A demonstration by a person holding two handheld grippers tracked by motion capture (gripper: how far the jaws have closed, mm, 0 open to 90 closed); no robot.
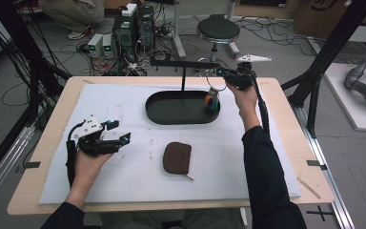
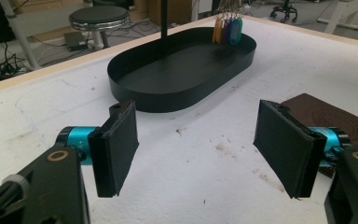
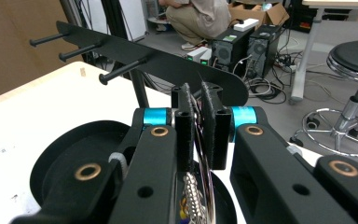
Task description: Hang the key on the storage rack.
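Right gripper (image 1: pixel 224 75) clamped on the key ring (image 1: pixel 215 83) at the far right end of the black tray (image 1: pixel 171 117), beside the hook rack (image 3: pixel 135 56); coloured key tags (image 1: pixel 212 102) hang into the tray. Left gripper (image 1: pixel 116 133) at near left, jaws apart, empty, hovering over the white mat (image 1: pixel 124 176). Brown pouch (image 1: pixel 177 157) lies near centre

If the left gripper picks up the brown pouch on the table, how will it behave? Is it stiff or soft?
The brown pouch lies flat on the white mat and looks like soft leather, so it will probably bend or sag if gripped by one edge. It seems thin, so likely light. The left gripper stands open beside it; the low profile may make it hard to get the jaws under it.
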